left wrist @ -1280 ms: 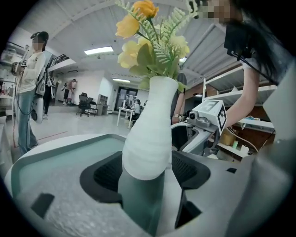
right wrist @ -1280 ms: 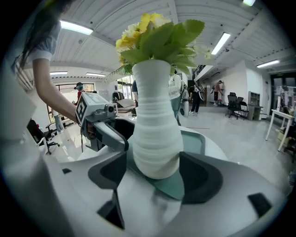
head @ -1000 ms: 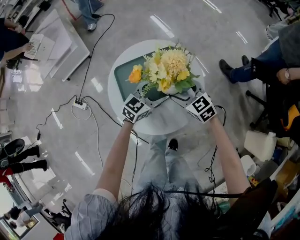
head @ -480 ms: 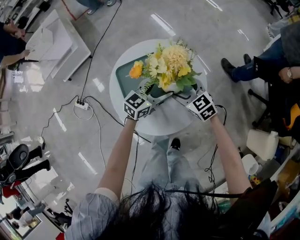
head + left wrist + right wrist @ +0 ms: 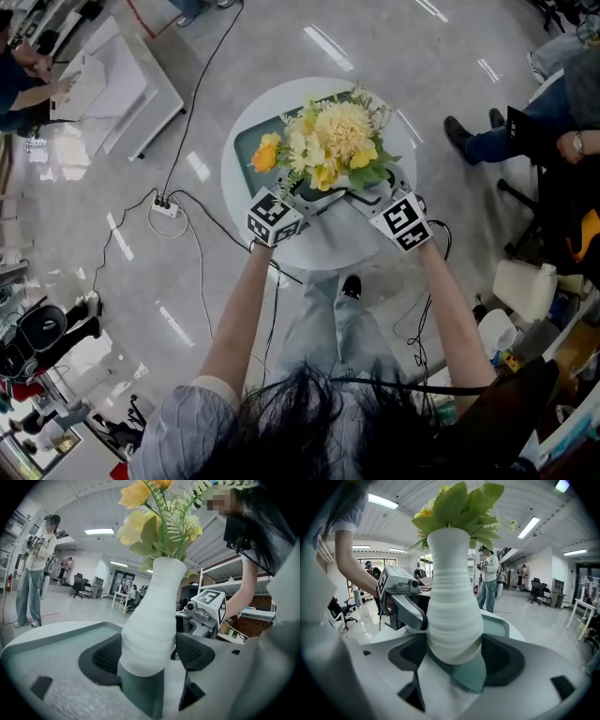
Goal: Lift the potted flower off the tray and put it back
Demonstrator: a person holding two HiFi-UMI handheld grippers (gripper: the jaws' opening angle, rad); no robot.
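The potted flower [image 5: 330,141] is a yellow and orange bouquet in a white ribbed vase [image 5: 152,625]. It stands upright over the green tray [image 5: 246,142] on the round white table [image 5: 328,246]. My left gripper [image 5: 314,199] is shut on the vase's lower body, with a dark pad [image 5: 105,658] on each side. My right gripper [image 5: 362,195] grips the same vase [image 5: 453,616] from the opposite side. In the right gripper view the vase's rounded base sits over a corner of the tray [image 5: 471,674]; whether it touches the tray is unclear. Each gripper view shows the other gripper behind the vase.
Black cables and a power strip [image 5: 161,206] lie on the floor left of the table. A white desk [image 5: 122,75] is at the upper left. A seated person [image 5: 530,131] and a white container [image 5: 520,286] are at the right. A person [image 5: 35,569] stands further off.
Both grippers stay shut on the vase. The bouquet and the two marker cubes have shifted only a few pixels, slightly toward me.
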